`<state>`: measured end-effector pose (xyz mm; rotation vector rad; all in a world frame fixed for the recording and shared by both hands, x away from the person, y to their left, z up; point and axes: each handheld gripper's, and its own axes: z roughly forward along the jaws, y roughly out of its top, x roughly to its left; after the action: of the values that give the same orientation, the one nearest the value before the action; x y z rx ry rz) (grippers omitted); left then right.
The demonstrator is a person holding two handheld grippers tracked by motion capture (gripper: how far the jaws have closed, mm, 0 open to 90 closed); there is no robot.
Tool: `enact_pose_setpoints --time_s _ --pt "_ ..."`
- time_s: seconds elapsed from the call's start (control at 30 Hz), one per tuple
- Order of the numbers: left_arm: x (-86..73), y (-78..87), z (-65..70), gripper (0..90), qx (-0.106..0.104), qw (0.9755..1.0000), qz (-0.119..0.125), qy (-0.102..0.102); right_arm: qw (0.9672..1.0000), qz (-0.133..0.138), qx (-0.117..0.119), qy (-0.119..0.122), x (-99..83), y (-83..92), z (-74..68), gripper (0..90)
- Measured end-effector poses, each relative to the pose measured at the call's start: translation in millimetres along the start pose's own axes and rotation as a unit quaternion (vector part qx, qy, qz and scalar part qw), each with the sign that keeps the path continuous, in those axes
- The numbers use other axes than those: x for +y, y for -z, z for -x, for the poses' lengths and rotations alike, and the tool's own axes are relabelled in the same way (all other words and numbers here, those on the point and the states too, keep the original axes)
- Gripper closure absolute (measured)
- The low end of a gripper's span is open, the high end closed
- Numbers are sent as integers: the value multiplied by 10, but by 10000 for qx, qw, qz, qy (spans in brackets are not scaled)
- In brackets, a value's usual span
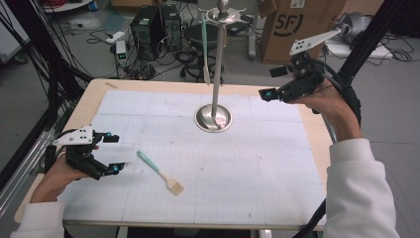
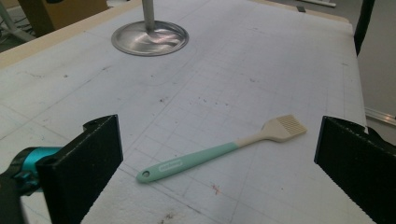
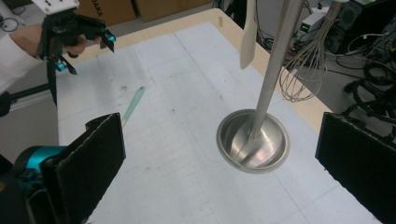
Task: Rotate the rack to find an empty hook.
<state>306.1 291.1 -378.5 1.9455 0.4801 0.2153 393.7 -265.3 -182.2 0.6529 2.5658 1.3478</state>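
- Brush [image 2: 219, 150] lies flat on the table [image 1: 257, 168], just ahead of our left gripper [image 1: 115, 152], whose jaws gape empty.
- Light, stiff handle, floppy bristles, we judge; we'd pinch the green handle mid-length.
- Farther off, our right gripper [image 1: 275, 82] hangs released near the stand [image 1: 214, 116].

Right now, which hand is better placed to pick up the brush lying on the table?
Left. The left gripper sits open just beside the brush, facing its handle; the right gripper is raised near the stand.
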Motion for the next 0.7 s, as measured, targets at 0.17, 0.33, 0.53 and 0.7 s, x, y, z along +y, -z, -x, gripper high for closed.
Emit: enact_pose_setpoints --time_s 0.17,0.33,0.53,0.7 --pt "2 -9 6 17 10 10000 -35 -21 10000 20 -37 18 -211 -13 -65 1" --pt "13 -12 21 17 22 10000 -40 -55 9999 -93 -62 75 -434 -78 -141 1" --pt "16 -7 28 17 48 10000 -40 -46 9998 -123 -78 159 -702 -227 -233 1" --pt "20 7 31 17 49 10000 8 -42 9999 85 -78 129 -883 -244 -291 1"
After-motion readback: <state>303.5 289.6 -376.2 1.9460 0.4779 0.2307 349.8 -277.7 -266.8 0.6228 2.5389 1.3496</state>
